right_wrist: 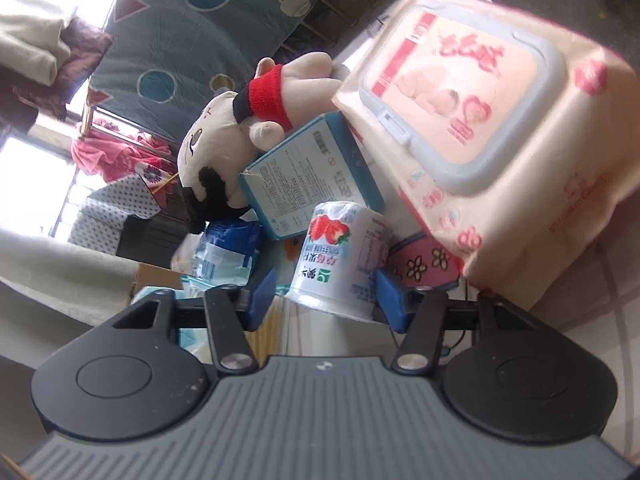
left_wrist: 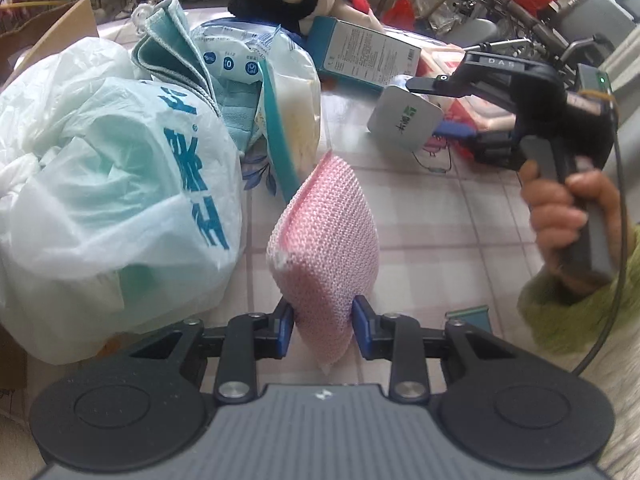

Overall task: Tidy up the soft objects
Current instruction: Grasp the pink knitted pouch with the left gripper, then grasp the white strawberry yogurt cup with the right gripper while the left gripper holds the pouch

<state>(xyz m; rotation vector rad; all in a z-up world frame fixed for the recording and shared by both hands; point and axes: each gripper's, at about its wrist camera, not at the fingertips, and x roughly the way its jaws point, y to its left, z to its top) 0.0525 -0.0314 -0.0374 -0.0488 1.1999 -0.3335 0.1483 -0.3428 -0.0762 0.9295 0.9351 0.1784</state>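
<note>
Pink mesh-knit sponge pad (left_wrist: 324,240), soft and pillow-shaped, stands on edge at the lower centre of the left wrist view, its lower end pinched between the blue pads of the left gripper (left_wrist: 323,322), which is narrowed firmly onto it above the tiled tabletop (left_wrist: 440,216). The step in hand looks like carrying this soft piece toward its group. Just to the left sits a crumpled white plastic bag with blue lettering (left_wrist: 120,208); behind it, in the upper left, lean a folded mint-green towel (left_wrist: 176,48) and a clear packet of soft goods (left_wrist: 248,64). That cluster seems the likely place for the pad, so the next move calls for a gentle lowering beside the bag and only then a release.

In the right wrist view, the right gripper (right_wrist: 326,298) straddles a white strawberry-printed yogurt cup (right_wrist: 340,256) lying at lower centre; whether its pads press the cup cannot be told. Beyond, a large pink pack of baby wipes (right_wrist: 500,120) fills the upper right, and a cream plush doll with black hair and a red band (right_wrist: 240,128) rests on a teal carton (right_wrist: 312,172).
</note>
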